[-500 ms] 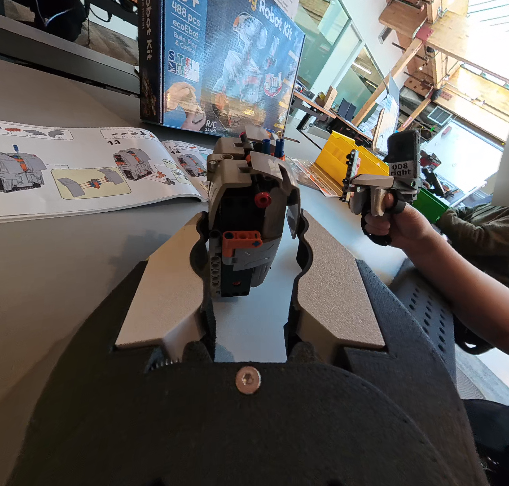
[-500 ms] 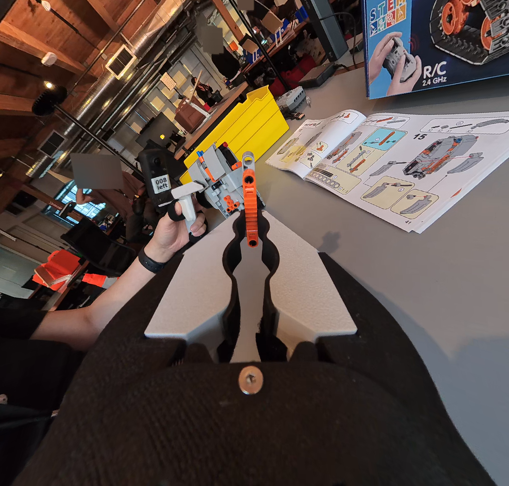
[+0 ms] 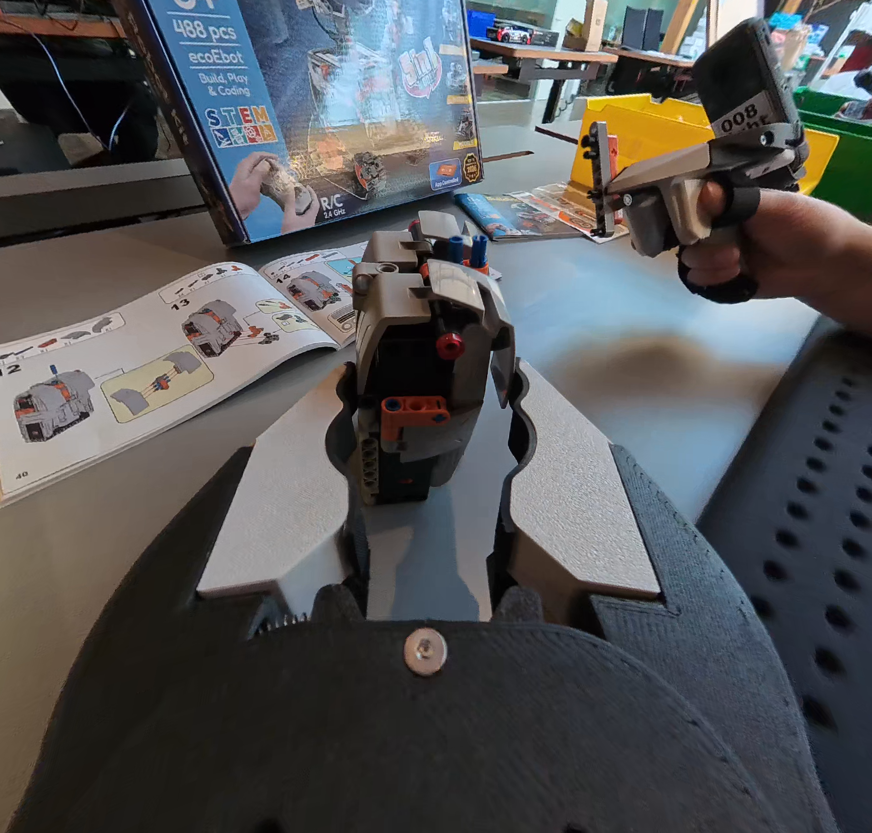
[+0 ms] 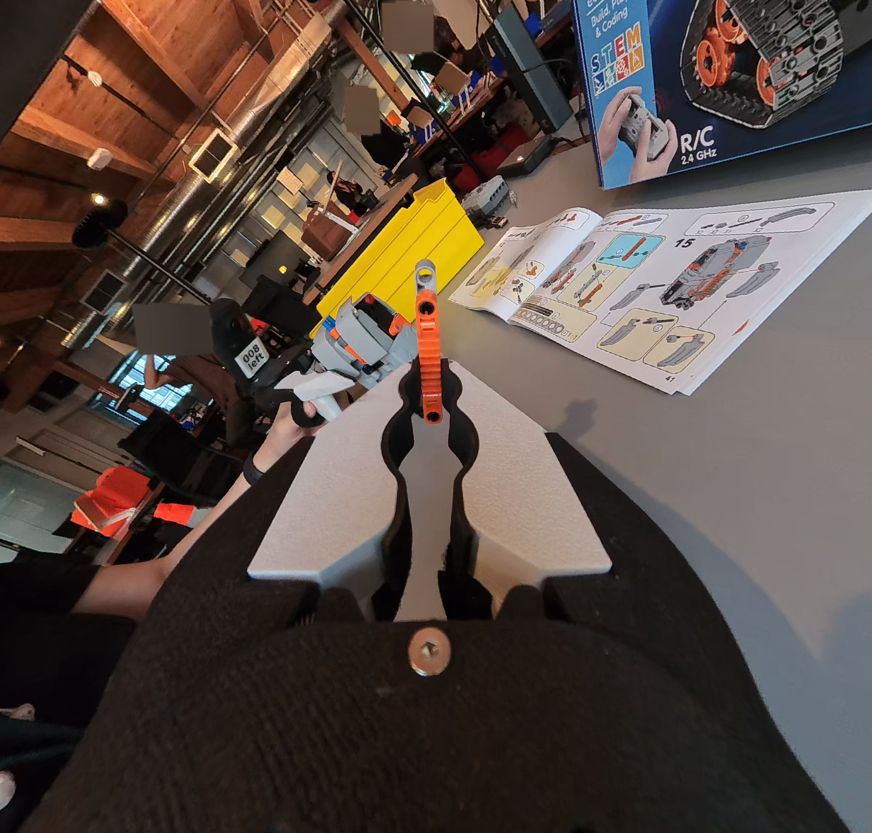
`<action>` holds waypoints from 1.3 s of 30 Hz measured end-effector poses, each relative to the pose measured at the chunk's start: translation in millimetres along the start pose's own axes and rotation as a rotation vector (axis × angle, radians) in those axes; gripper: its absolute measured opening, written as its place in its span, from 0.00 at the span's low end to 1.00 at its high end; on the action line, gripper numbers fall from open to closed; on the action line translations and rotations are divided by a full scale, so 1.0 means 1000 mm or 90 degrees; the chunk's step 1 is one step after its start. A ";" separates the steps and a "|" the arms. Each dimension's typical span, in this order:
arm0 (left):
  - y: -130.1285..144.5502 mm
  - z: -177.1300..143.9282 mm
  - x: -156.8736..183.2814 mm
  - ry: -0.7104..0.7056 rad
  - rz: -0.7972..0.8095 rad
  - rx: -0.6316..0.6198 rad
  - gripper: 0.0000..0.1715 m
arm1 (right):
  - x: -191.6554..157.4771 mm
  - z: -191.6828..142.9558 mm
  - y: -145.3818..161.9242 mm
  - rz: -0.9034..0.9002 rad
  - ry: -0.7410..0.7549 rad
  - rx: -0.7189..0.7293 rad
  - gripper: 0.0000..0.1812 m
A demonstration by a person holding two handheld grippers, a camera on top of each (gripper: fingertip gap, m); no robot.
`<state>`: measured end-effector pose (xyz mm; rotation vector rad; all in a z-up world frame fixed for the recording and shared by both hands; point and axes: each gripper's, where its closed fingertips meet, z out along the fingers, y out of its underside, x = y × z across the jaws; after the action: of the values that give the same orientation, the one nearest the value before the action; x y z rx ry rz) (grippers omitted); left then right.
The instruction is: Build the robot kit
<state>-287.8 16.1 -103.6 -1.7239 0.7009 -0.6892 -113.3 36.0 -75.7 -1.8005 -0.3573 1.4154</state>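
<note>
Room: workshop hall with timber ceiling and ducting; we work over a grey table, and we place everything from the kit box standing at its far side.
Booklet: open instruction booklet lying flat just in front of the kit box, toward us and to the left.
Left gripper: our left gripper is closed part-way, its jaws a block's width apart, and we have the brick model clamped by its lower flanks.
Model's place: in front of the kit box, nearer us than the booklet's right page; upright in the jaws, and we cannot tell whether its base touches the table.
Model's handling: we judge it rigid plastic, smooth and a bit slick, moderately light, and liable to shed its curved grey panels and blue pins if squeezed there; the black core low down is the safe hold.
Right gripper: well right of the kit box, our right gripper is nearly closed, pinching an orange beam with a grey strip behind it.
Beam's handling: light, stiff, thin; we judge it may pivot in the pinch, so grip mid-length.
Bin: yellow bin beyond, right of the kit box.
</note>
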 end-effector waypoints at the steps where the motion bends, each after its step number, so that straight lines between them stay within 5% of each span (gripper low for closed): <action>1: 0.000 0.000 0.000 0.000 -0.001 0.000 0.37 | 0.000 0.000 0.000 0.003 -0.001 0.001 0.04; 26: -0.003 -0.002 -0.005 0.009 -0.061 0.016 0.37 | 0.001 0.003 0.002 -0.023 0.003 -0.004 0.04; 39: -0.006 -0.008 -0.017 0.027 -0.171 0.048 0.37 | 0.001 0.004 0.003 -0.013 -0.003 -0.004 0.04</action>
<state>-304.6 25.1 -97.1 -1.7550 0.4695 -0.9274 -117.1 36.2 -78.3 -1.7933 -0.3819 1.4063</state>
